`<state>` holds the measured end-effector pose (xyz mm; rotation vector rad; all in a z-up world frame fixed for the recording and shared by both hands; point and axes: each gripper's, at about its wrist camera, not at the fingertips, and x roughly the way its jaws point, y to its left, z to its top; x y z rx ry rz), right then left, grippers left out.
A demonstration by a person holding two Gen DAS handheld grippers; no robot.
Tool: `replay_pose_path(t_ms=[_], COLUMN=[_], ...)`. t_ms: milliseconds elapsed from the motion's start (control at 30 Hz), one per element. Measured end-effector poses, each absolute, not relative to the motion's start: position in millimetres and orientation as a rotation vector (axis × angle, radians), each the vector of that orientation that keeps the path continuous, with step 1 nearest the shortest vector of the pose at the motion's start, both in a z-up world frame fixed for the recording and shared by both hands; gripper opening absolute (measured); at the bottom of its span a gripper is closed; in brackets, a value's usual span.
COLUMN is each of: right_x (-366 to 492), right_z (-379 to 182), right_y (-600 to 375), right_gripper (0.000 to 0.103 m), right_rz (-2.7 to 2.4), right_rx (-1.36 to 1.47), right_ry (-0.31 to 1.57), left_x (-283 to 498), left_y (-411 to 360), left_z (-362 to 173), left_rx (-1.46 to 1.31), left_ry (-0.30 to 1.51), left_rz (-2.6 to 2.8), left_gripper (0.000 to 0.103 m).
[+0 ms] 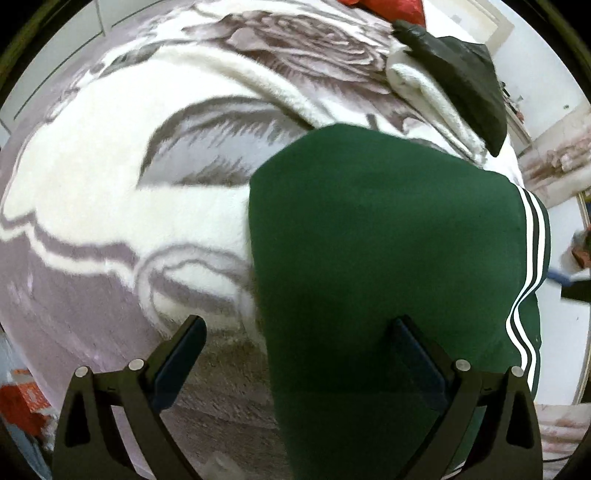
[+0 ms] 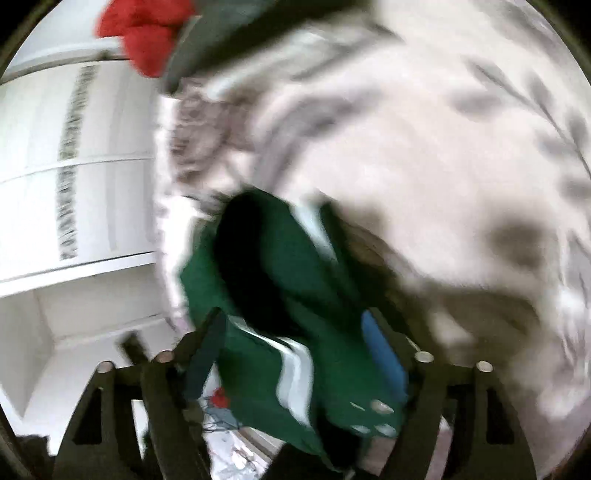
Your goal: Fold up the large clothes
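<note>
— One garment is what we see: a dark green garment (image 1: 388, 258) with white stripes (image 1: 532, 236) down its side seam, lying smooth and folded over on the blanket (image 1: 92, 184).

— What else do we have around it?

— We see the blanket is fluffy white with a grey-mauve flower print. At its far edge lie a dark folded cloth (image 1: 465, 74) on a white rolled one (image 1: 424, 92), well apart from the green fabric, and something red (image 1: 391, 9) beyond them. In the right wrist view we make out white shelves (image 2: 74, 184) to the left, though that picture is heavily blurred.

— And the tools?

— Our left hand-held gripper (image 1: 299, 332) hangs over the garment's left edge with jaws spread wide, released; one finger is above the blanket, the other above the green cloth, and we cannot tell whether either touches. Our right hand-held gripper (image 2: 295, 328) has a bunch of the striped green fabric between its fingers (image 2: 384, 354); the jaws stand fairly wide, and through the blur we cannot tell whether the pads press on it.
</note>
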<state>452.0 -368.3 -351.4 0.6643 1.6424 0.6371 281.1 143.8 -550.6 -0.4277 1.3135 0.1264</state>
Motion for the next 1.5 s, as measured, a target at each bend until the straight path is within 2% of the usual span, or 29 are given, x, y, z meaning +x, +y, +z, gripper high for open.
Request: replay_pose_path(t_ms=[133,167,200,333,467,500,533,567,600,633,667,767,833,900,967,1033,1167,1200,1300,1400,1433,1500], right_x=[472.4,474.4,479.8,495.8,494.6,493.3,491.1,490.3,490.1,487.9,484.7,470.3,453.1,446.0,444.9,445.7,454.3,461.9,493.3,512.4,510.3,504.2], right_z=[-370.9,-380.0,-386.2,-368.6,-402.6,-401.6,-396.8,-386.2,-377.7,-374.8,-378.3,-414.9,-458.4,-483.2,-478.9,-460.4,-408.0,-392.9,-372.4,-404.8,-408.1,-396.2], right_y=[-293.2,-274.5,-258.2,-233.9,-234.6,-245.1,-256.4,-272.9,-288.4,-302.1,-316.6,-342.7,-340.3,-332.9,-318.1,-308.0,-288.0,-282.0,-267.3,-259.9,-267.3,-285.5], right_gripper=[0.078,0.069,0.003,0.003,0.005,0.013,0.030,0.041,0.065,0.080,0.082,0.082,0.082,0.082,0.054,0.036,0.023,0.016,0.015,0.020,0.024,0.027], right_rz=[0.749,0.729,0.703,0.606,0.575,0.597,0.608,0.604,0.587,0.562,0.533,0.521,0.637,0.669,0.682,0.633,0.682,0.713,0.720,0.628,0.597,0.582], right_rx=[0.624,0.599,0.568,0.495,0.323,0.356,0.378,0.395,0.396,0.388,0.375,0.371,0.483,0.618,0.645,0.622,0.621,0.634,0.550,0.436,0.420,0.456], right_ry=[1.742,1.745,1.744,1.600,1.751,1.775,1.786,1.770,1.739,1.713,1.706,1.832,1.965,1.975,1.902,1.859,1.735,1.684,1.581,1.733,1.769,1.757], left_x=[279.8,279.6,278.9,274.6,268.4,267.0,265.4,263.8,262.4,261.9,261.1,261.6,262.3,262.7,261.6,259.4,253.4,252.0,248.5,250.9,250.9,251.0], left_y=[143.8,142.8,141.4,138.6,136.8,136.6,136.6,136.8,137.1,137.4,137.4,137.0,135.9,133.5,131.7,130.1,128.0,127.9,126.2,123.1,122.6,119.6], left_z=[-554.4,-554.3,-554.1,-557.6,-562.6,-562.9,-562.2,-561.9,-562.1,-562.5,-562.8,-563.3,-563.3,-562.7,-561.5,-560.2,-559.4,-559.0,-556.7,-556.8,-555.1,-549.8], left_rx=[-0.456,-0.453,-0.446,-0.455,-0.496,-0.499,-0.506,-0.515,-0.524,-0.528,-0.533,-0.538,-0.535,-0.515,-0.493,-0.476,-0.454,-0.454,-0.451,-0.449,-0.443,-0.424], left_ry=[1.307,1.299,1.293,1.298,1.310,1.315,1.313,1.309,1.308,1.308,1.306,1.300,1.298,1.303,1.307,1.310,1.322,1.324,1.320,1.333,1.332,1.320], left_rz=[0.145,0.147,0.149,0.152,0.156,0.161,0.161,0.160,0.159,0.160,0.160,0.161,0.161,0.160,0.159,0.155,0.165,0.167,0.168,0.167,0.167,0.169], left_gripper=[0.103,0.103,0.103,0.103,0.103,0.103,0.103,0.103,0.103,0.103,0.103,0.103,0.103,0.103,0.103,0.103,0.103,0.103,0.103,0.103,0.103,0.103])
